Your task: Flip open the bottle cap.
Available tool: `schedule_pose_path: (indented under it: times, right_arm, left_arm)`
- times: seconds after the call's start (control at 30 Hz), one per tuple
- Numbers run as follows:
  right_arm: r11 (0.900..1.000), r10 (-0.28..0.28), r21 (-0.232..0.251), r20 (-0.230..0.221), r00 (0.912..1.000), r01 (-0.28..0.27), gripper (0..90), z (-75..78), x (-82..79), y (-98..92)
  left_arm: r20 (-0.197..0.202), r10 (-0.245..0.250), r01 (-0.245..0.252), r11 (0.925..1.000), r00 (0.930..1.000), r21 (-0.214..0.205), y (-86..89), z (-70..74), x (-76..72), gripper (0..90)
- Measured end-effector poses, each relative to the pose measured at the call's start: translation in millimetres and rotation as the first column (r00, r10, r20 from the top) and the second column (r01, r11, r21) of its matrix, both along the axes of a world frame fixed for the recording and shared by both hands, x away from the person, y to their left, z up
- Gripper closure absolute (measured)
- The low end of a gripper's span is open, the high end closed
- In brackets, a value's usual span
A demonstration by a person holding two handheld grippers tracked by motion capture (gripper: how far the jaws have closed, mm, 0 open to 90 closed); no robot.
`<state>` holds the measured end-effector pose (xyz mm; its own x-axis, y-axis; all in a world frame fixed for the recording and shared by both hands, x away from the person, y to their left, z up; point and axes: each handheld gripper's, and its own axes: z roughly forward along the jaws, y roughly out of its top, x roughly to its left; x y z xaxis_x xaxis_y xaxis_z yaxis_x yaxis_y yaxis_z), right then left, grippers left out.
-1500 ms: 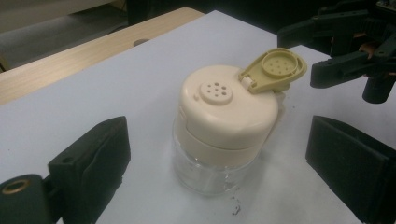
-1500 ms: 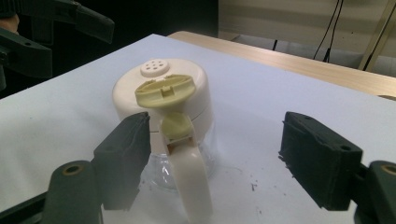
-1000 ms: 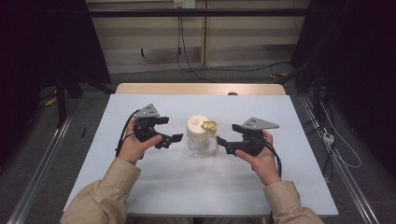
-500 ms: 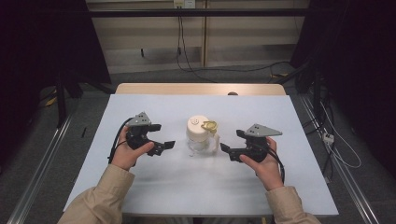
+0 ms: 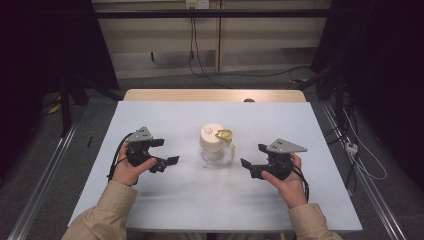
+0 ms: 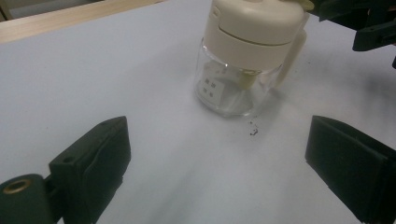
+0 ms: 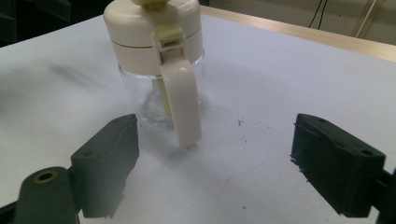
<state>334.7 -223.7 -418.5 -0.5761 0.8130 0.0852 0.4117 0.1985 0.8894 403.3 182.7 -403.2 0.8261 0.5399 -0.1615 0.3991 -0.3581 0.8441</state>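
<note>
The glass jar (image 5: 215, 147) stands upright near the middle of the desk (image 5: 165, 200), between my two tongs and apart from both. It has a cream lid (image 6: 257, 21) and a cream handle (image 7: 182, 100) that hangs down its side.

My left tongs (image 5: 167, 152) sit to the jar's left, held in my left hand (image 5: 131, 167) with the forearm coming up from the near edge in a beige sleeve (image 5: 102, 212); the jaws point toward the jar and stand wide open, with nothing between them. My right tongs (image 5: 252, 156) sit to the jar's right in my right hand (image 5: 285, 182), jaws likewise aimed at the jar and spread wide, holding nothing. Both hover low over the desk, the jar just beyond their tips.

The left gripper view (image 6: 219, 140) looks at the jar's clear wall, where a small white cube with dark square marks (image 6: 212, 86) lies inside; it also catches the other tongs at the upper right corner. The right gripper view (image 7: 212, 149) faces the handle straight on, its lower end close to the desk, and shows the hinge (image 7: 169, 39) where it meets the lid. The high view alone shows a yellowish ring (image 5: 224, 134) on top of the lid.
</note>
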Motion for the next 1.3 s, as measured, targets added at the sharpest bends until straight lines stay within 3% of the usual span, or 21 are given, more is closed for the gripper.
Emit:
schedule_pose_path:
  times: [0.47,1.3]
  right_arm:
    - [1.0000,-0.007,-0.004,-0.003,1.0000,0.007,14.2,-11.5,-15.0,-7.9]
    - [0.9993,-0.035,-0.010,-0.001,0.9994,0.035,12.1,-22.7,-35.6,-29.9]
  left_arm:
    - [-0.011,0.008,-0.008,0.9997,0.9999,0.023,21.3,-10.1,-11.9,7.3]
    - [0.003,0.057,-0.057,0.9983,0.9984,0.012,49.2,-15.1,-30.3,7.3]
